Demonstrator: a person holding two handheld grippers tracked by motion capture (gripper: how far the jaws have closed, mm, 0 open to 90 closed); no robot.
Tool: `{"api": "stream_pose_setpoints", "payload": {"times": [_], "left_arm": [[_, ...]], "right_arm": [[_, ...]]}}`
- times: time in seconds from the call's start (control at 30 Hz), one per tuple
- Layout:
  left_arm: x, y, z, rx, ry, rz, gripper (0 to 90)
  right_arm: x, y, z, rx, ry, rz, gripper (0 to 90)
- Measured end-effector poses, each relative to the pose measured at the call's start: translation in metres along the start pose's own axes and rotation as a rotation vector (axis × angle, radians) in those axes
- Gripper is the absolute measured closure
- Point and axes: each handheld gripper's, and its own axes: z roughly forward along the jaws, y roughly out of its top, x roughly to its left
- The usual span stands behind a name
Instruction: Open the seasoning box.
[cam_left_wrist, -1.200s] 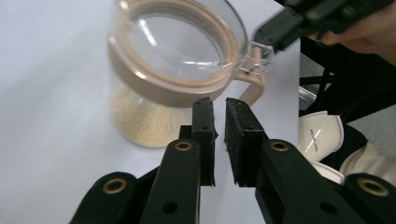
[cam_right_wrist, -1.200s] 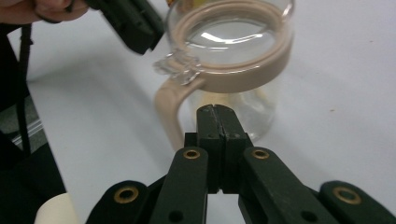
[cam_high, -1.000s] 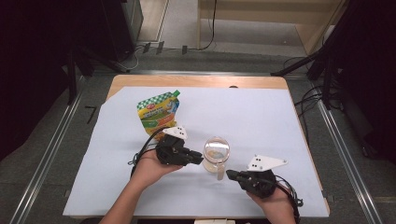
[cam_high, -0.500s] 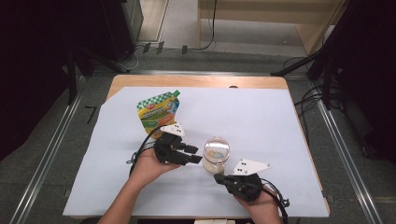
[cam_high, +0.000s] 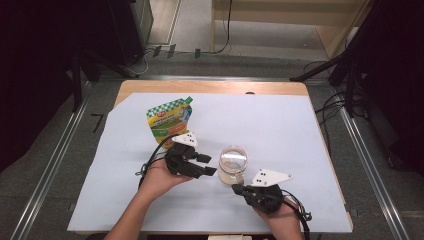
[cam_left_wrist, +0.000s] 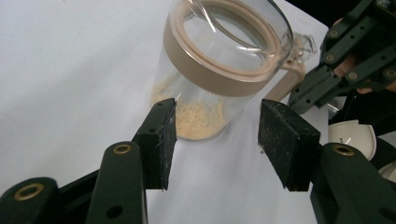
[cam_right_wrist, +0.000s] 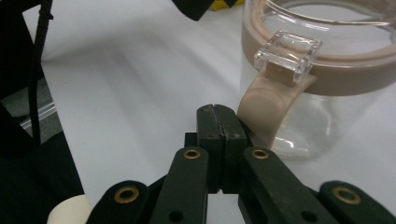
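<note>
In the high view the left gripper (cam_high: 210, 165), clamped on the jar (cam_high: 232, 163) a second ago, has just been opening beside it on the white sheet (cam_high: 280, 130) over a grey floor (cam_high: 60, 165). In its own view, the right gripper (cam_right_wrist: 219, 122) stays pressed together, empty, by the clasp (cam_right_wrist: 287, 51).

floor (cam_high: 45, 150): grey carpet | table (cam_high: 210, 87): wood, white sheet | surroundings: dark

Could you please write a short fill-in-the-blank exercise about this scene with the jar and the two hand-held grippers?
1. The clear jar has a lid ring of ____ colour.
2. The jaws of the left hand-held gripper stand ____, not touching the jar.
3. The jaws of the right hand-held gripper are ____.
4. The green and yellow pouch lies on the white ____.

Missing words: beige; open; shut; sheet
</note>
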Motion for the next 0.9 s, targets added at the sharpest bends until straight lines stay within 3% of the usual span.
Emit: {"api": "stream_pose_setpoints", "payload": {"times": [0.3,0.63,0.9], "left_arm": [[-0.001,0.000,0.003,0.009,0.000,0.007,47.4],[0.000,-0.001,0.005,0.016,-0.002,0.004,47.0],[-0.001,-0.002,0.005,0.014,0.011,0.022,46.2]], "right_arm": [[-0.015,-0.002,-0.009,-0.003,-0.028,0.039,90.0],[-0.042,-0.004,-0.018,-0.013,-0.080,0.118,90.0],[-0.048,-0.004,-0.020,-0.010,-0.085,0.116,90.0]]}}
